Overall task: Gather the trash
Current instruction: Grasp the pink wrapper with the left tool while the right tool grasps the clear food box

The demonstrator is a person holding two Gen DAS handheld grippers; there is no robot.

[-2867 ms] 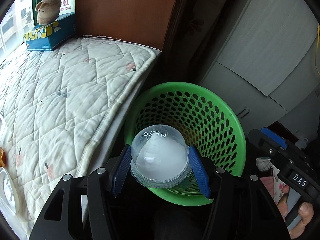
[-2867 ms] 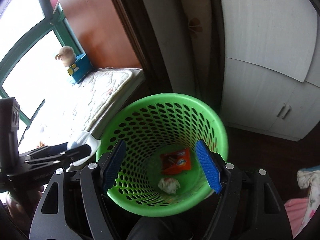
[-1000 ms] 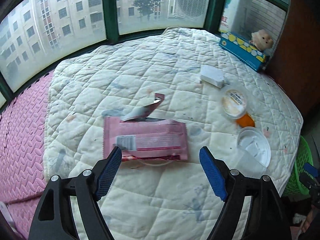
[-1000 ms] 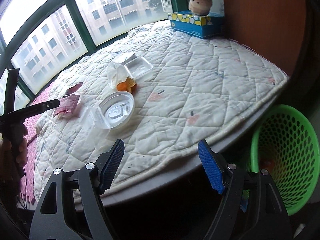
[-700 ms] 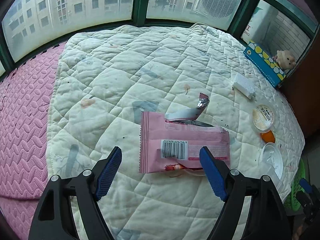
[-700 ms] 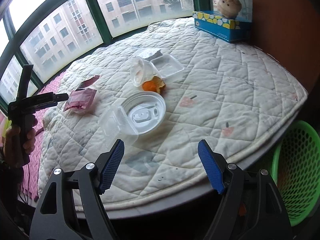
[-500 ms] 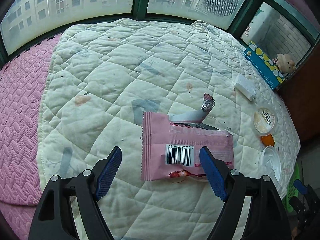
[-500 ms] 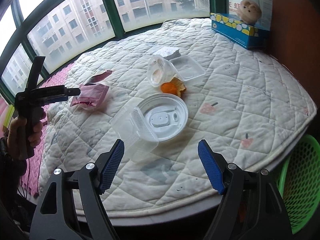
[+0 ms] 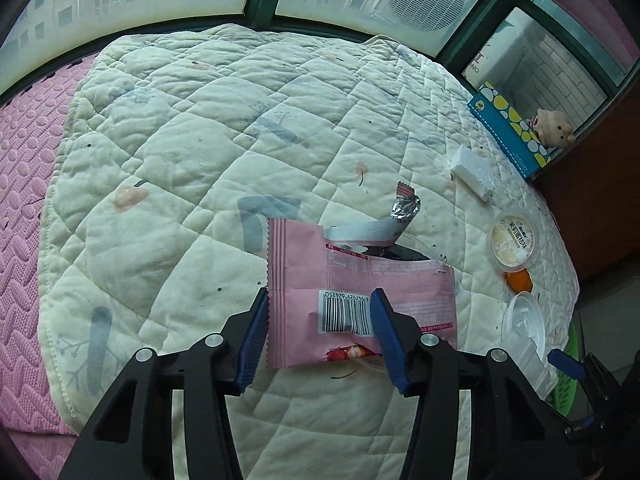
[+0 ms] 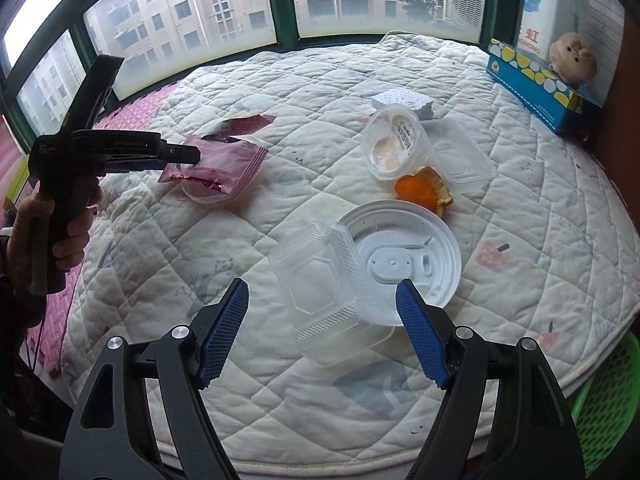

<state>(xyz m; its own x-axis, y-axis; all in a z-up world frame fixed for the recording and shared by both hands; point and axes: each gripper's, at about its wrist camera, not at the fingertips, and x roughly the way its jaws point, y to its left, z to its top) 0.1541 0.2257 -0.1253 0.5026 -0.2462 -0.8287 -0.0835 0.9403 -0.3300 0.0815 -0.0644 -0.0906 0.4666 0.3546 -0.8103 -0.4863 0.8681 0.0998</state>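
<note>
A torn pink snack wrapper [image 9: 360, 300] lies on the quilted mattress [image 9: 200, 140]. My left gripper [image 9: 318, 330] stands half closed around the wrapper's near left part, its blue pads on either side of the barcode; it also shows in the right wrist view [image 10: 176, 156] at the wrapper [image 10: 224, 168]. My right gripper [image 10: 322, 326] is open and empty, just in front of a clear plastic clamshell box [image 10: 324, 292] that leans on a white round lid [image 10: 404, 264].
An orange peel [image 10: 424, 192], a tipped clear cup [image 10: 394, 148], a clear tray [image 10: 460, 160] and a white foam block [image 10: 402, 102] lie farther back. A blue tissue box with a plush toy [image 10: 536, 76] stands at the far right. The green basket [image 10: 604, 384] is below the mattress edge at right.
My left gripper has closed in around the pink wrapper's left part and narrowed its jaws. My right gripper has come closer to the clear clamshell box and the white lid.
</note>
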